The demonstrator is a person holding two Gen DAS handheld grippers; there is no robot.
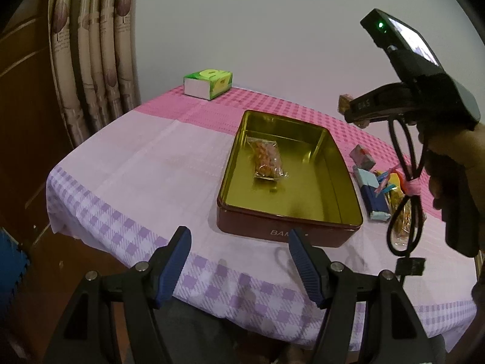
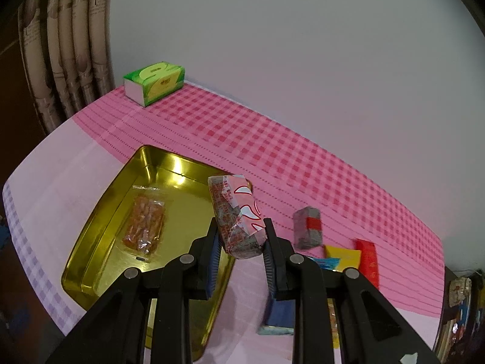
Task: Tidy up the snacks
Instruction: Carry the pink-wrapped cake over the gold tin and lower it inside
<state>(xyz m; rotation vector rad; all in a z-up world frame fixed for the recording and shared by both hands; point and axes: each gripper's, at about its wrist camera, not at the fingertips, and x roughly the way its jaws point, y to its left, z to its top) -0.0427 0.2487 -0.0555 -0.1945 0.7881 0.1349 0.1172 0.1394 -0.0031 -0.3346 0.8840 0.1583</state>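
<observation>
A red tin with a gold inside [image 1: 339,179] [image 2: 91,239] lies open on the table. One clear packet of orange snacks [image 1: 266,159] [image 2: 145,226] lies in it. My right gripper [image 2: 241,233] is shut on a pink and white wrapped snack [image 2: 238,215] and holds it above the tin's right rim. In the left wrist view the right gripper [image 1: 353,110] shows at the upper right with the snack [image 1: 344,101] at its tip. My left gripper [image 1: 239,239] is open and empty, in front of the tin near the table's front edge.
Loose snacks lie right of the tin: a grey and red packet [image 2: 308,227], a yellow one [image 2: 342,256], a red one [image 2: 368,261], a blue one [image 1: 374,198]. A green tissue box [image 1: 209,83] [image 2: 154,82] stands at the back left. Curtains [image 1: 91,45] hang left.
</observation>
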